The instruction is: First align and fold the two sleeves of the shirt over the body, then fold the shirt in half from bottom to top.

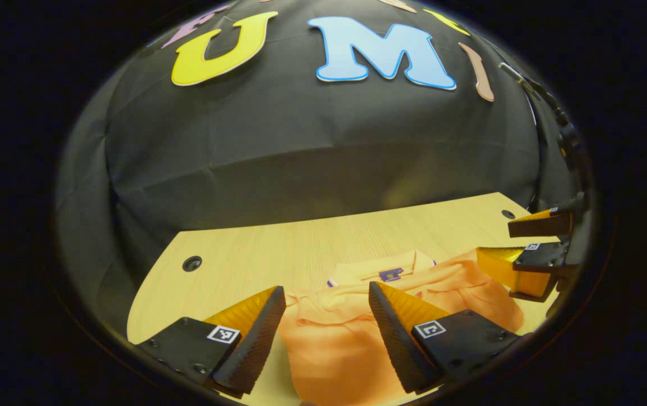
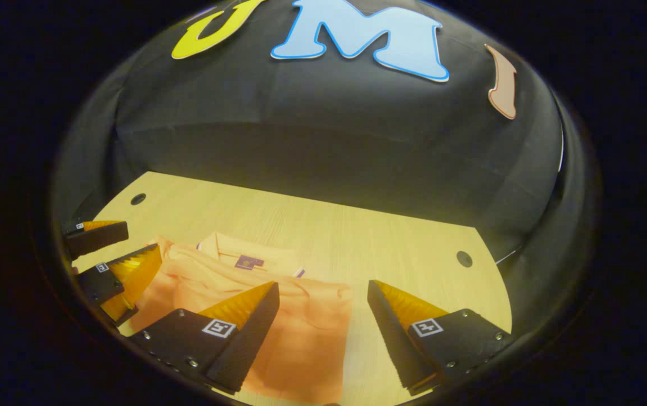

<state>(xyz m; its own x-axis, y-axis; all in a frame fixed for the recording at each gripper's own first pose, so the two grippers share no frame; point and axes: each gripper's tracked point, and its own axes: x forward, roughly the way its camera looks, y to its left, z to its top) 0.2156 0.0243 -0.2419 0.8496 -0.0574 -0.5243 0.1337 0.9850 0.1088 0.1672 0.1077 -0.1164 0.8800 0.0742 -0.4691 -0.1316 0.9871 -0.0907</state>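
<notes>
An orange shirt lies on the wooden tabletop, already bunched into a compact shape, its collar and small label toward the far edge. The left gripper hovers above the shirt's near part with its fingers spread wide and nothing between them. The right gripper also stands open and empty, one finger over the cloth's right edge and the other over bare wood. In the left gripper view the right gripper shows at the far right, beside the shirt.

The folds look loose and uneven, with raised ridges across the body. The risk from here, as a judgement: a finger may catch only the top layer, so lifting drags the folded sleeves out of line. Uneven grips by the two hands could also skew the bottom-to-top fold or pull the shirt across the smooth wood.
</notes>
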